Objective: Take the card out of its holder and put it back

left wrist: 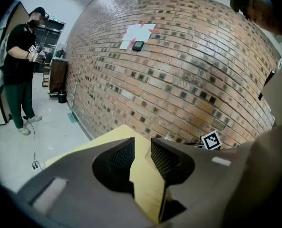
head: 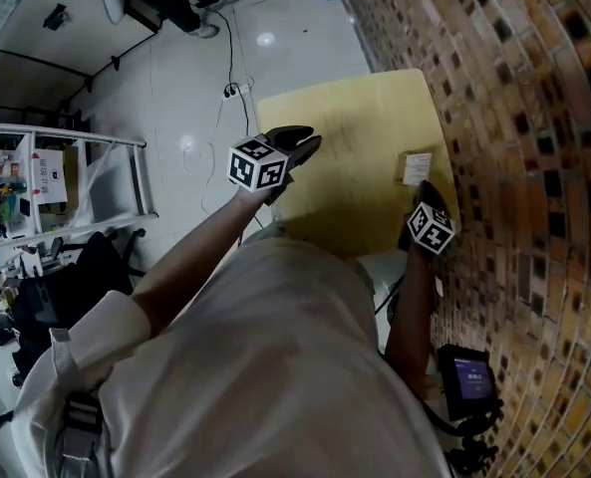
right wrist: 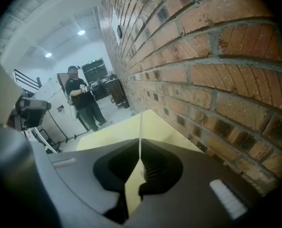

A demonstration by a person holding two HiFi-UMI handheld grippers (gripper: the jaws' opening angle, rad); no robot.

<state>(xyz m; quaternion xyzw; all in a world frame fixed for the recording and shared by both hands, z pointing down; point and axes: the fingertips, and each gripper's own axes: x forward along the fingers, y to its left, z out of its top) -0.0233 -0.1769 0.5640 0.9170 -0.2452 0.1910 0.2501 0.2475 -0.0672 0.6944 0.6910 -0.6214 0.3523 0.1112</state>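
My right gripper [right wrist: 141,142] pinches the card [right wrist: 141,125] edge-on, its length running along the brick wall [right wrist: 202,80]. My left gripper [left wrist: 141,148] hangs parted, empty, farther off.

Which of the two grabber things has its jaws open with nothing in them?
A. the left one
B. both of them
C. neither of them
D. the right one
A: the left black two-jaw gripper shows a gap with only the pale yellow wooden table behind it, while the right black two-jaw gripper is pinched shut on the thin white card.
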